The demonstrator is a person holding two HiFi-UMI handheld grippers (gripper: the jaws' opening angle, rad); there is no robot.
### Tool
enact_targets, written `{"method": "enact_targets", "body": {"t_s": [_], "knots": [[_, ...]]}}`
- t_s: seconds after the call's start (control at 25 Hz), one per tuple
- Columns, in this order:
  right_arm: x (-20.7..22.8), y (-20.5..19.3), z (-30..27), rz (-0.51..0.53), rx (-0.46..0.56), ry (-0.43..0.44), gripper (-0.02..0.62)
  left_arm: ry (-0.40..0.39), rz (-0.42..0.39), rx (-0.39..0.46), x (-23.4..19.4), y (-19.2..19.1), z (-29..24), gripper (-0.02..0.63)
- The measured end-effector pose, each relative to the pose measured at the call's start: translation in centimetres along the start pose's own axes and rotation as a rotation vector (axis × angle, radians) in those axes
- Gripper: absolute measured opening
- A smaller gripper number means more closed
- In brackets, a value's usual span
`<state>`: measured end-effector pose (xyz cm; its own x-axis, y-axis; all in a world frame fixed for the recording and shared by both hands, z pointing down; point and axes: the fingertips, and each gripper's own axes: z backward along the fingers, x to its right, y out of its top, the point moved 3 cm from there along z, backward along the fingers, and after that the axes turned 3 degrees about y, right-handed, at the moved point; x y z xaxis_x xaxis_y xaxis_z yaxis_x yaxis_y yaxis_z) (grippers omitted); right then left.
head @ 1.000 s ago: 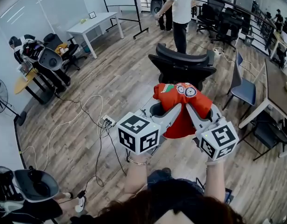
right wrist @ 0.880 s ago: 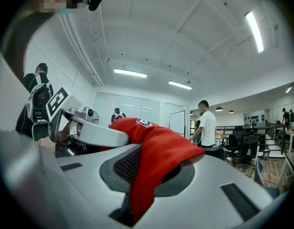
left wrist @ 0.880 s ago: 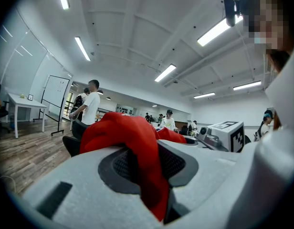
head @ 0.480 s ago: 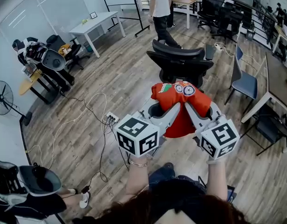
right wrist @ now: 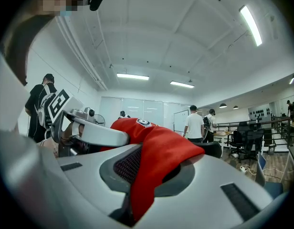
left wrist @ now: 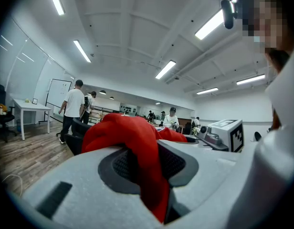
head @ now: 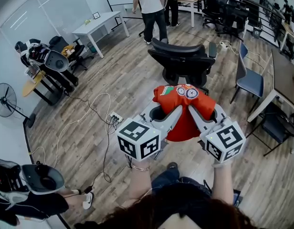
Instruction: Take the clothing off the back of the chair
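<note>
In the left gripper view, the left gripper (left wrist: 147,175) has its jaws closed on a fold of the red garment (left wrist: 123,132). The cloth is pinched between the dark pads and bunched up over them.

The right gripper view shows the right gripper (right wrist: 142,180) clamped the same way on another fold. It also shows a round badge on the cloth beyond, and the left gripper's marker cube at the left edge.

Only the head view shows the whole scene. The garment is held up in the air between both grippers, off the back of the black office chair (head: 183,61), which stands beyond it on the wood floor (head: 113,80). The badges face up. A person in a white shirt (head: 149,1) stands past the chair.
</note>
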<state>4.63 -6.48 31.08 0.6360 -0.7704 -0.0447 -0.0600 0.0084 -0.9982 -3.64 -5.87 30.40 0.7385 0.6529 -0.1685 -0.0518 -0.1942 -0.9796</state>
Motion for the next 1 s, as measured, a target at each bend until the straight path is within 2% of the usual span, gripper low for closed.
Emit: {"method": "enact_targets", "body": {"t_s": [0.44,1.0], "knots": [[-1.3,0.4,3.0,-0.008,-0.001,0.007,0.057,0.003,-0.003,-0.010,3.1,-0.2,1.2,0.104],[-1.0,0.2,4.1,-0.022,0.007,-0.008,0.057,-0.007,-0.015,-0.015,4.2,-0.4,0.8,0.104]]}}
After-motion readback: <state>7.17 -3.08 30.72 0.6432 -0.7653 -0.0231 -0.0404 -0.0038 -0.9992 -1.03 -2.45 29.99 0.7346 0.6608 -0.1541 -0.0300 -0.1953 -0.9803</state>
